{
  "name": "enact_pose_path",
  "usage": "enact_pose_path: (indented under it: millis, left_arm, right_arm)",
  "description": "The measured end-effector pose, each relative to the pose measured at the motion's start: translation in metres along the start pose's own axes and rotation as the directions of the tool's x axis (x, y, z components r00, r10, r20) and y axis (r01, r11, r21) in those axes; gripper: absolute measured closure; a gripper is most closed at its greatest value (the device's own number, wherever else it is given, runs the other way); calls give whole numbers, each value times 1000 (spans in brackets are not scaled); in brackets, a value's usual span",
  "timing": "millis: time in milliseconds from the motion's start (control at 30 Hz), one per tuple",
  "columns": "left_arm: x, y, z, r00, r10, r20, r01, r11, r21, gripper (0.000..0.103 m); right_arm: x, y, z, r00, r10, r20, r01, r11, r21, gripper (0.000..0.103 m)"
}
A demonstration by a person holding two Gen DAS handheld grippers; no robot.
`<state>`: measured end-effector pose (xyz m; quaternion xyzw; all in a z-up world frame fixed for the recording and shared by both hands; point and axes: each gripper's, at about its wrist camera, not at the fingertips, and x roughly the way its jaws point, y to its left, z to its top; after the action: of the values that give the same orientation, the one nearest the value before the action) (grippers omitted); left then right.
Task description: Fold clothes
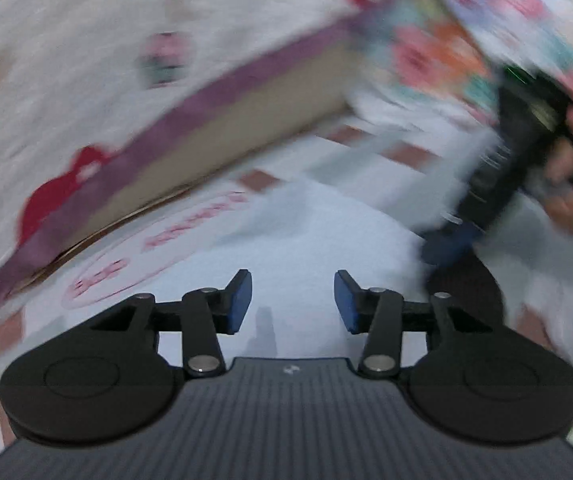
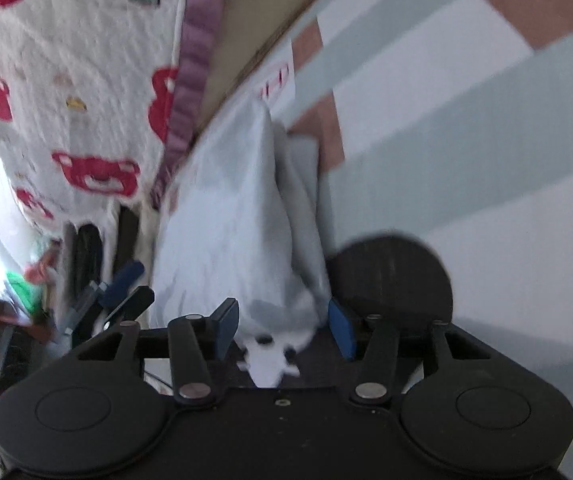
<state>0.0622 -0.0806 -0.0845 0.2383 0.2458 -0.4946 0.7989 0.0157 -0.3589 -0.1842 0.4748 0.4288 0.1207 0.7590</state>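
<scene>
A white garment (image 1: 306, 232) with a pink round print lies on a checked surface (image 1: 406, 156). My left gripper (image 1: 292, 300) hovers just above it, open, with nothing between the blue pads. The left wrist view is blurred. At its right, the right gripper (image 1: 446, 240) is held by a person's hand (image 1: 570, 196). In the right wrist view the garment (image 2: 246, 208) rises in a bunched ridge. Its end lies between the spread fingers of my right gripper (image 2: 283, 324), which is open. The left gripper (image 2: 126, 288) shows at lower left.
A white quilt (image 1: 66, 80) with red bear prints and a purple trim (image 1: 206, 100) hangs over a raised edge beside the garment. Floral fabric (image 1: 446, 48) fills the upper right. The checked surface (image 2: 466, 100) stretches to the right. Mixed clutter (image 2: 22, 292) sits at lower left.
</scene>
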Motion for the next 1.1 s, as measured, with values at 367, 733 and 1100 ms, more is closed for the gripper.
enact_pose_path:
  millis: [367,733,1100]
  left_arm:
    - [37,-73,2,991,132,-16,-122,951,284,34]
    - [37,-32,31,988,156,5,-156,987,40,83]
    - [25,-23,25,993,114,32,-113,993,-21,83]
  right_arm:
    - [1,24,9,984,154,95,-153,988,-19,84]
    - [-6,57,30,975,207,85,-208,978,-2,73]
    - [24,26,42,970,242,31,-241,934,265,32]
